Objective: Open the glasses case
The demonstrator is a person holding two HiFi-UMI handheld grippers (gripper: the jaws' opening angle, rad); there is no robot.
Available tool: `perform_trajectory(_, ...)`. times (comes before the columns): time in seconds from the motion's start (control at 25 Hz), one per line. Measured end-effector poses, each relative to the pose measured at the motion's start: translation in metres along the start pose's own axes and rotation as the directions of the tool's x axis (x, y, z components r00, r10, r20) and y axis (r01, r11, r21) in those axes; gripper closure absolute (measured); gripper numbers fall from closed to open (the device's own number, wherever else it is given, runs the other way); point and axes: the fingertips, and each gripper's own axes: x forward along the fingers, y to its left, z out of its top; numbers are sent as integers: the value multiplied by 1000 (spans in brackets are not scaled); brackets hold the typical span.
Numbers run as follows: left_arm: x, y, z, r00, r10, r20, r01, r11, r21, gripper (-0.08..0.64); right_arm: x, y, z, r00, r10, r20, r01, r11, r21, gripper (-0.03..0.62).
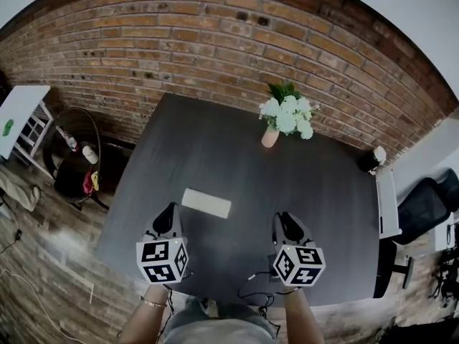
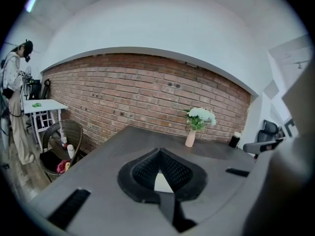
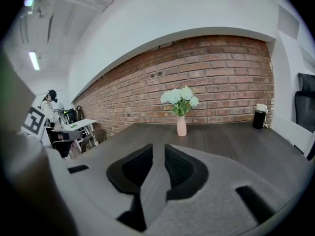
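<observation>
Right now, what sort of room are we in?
Probably an office or studio: a dark table near a brick wall, a vase of white flowers, and an office chair alongside.

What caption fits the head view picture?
Left claw and right claw hover near a white glasses case on a dark table.

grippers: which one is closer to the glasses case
The left gripper. In the head view its tips are just off the left end of the white glasses case, while the right gripper stands clearly farther away, off to the case's right.
</observation>
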Motion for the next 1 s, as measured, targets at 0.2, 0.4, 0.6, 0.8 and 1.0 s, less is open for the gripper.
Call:
perform_trajectory(0.2,-4,11,-24,998,53,-44,-54,998,-18,565,14,9,-13,998,55,-44,-59,994,-92,512)
perform_trajectory(0.4,-10,20,-51,992,92,-86,-95,995,-37,565,33,28,-32,987,130,-96,-146,972,-183,511)
perform_trajectory(0.6,-18,30,-76,985,127,-119,-135,989,-66,565,56,56,-55,964,206,-170,-249,921,-300,508)
perform_trajectory(0.8,-22,42,-100,976,161,-145,-174,982,-80,565,76,81,-81,936,264,-231,-332,878,-343,500)
perform_trajectory(1.0,-24,53,-120,969,181,-168,-200,974,-105,565,94,98,-103,928,266,-262,-358,832,-423,499)
